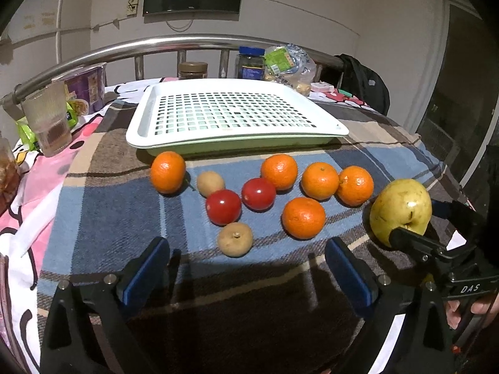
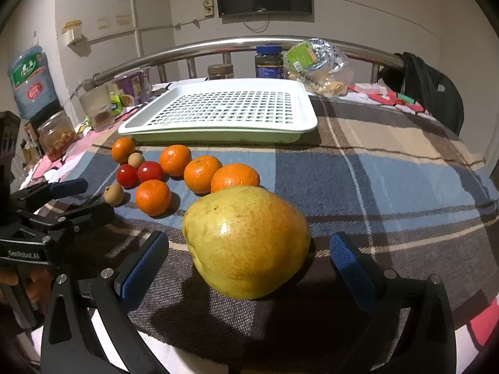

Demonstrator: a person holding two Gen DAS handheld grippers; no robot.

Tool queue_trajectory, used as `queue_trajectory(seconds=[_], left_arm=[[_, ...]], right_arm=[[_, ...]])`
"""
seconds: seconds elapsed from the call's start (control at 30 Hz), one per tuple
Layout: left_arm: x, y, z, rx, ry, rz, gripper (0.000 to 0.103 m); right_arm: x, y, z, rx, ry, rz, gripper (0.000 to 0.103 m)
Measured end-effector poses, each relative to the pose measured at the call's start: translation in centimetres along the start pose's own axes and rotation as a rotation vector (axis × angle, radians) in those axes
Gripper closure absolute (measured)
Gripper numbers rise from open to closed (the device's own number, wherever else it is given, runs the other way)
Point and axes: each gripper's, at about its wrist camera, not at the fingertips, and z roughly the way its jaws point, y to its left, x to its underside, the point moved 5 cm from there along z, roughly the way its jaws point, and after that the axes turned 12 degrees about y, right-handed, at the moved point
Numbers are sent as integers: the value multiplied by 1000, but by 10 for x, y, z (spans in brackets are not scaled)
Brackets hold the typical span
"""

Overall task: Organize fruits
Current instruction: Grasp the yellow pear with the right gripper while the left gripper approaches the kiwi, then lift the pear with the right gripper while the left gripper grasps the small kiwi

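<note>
A big yellow pear (image 2: 246, 243) rests on the plaid blanket, and my right gripper (image 2: 246, 266) stands open around it, with a gap at each blue pad. The left wrist view has the pear (image 1: 400, 208) at the far right with the right gripper (image 1: 425, 222) straddling it. My left gripper (image 1: 248, 271) is open and holds nothing. Just ahead of it lies a small brown fruit (image 1: 234, 239). Beyond are two red tomatoes (image 1: 223, 207), several mandarins (image 1: 303, 217) and a second brown fruit (image 1: 210, 183). A white perforated tray (image 1: 140, 124) with nothing in it sits behind the fruit.
A glass cup (image 1: 46, 121) and snack packets stand at the left. Jars (image 1: 249, 62) and a plastic bag (image 1: 293, 65) line the metal bed rail (image 1: 187, 42) behind the tray. A black backpack (image 1: 365, 84) hangs at the back right. A water jug (image 2: 28, 81) stands far left.
</note>
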Motion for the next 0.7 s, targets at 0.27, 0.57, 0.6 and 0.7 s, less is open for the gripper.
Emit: queue_trajectory(seconds=[0.27,0.57,0.6,0.7], left_arm=[[-3,8,6,-3,36,-13,13],[-6,9,14,-12,59,-12,24],[-6,9,15,-12,64,-14,27],[-7,9,17,-7,71,-19,29]], right_arm=[[0,1,0,-13,14,0,0],[-2,1,1,-7,25,-6,4],[-2,1,1,-4,26,-6,4],[-3,0,1,-1,30,-8,6]])
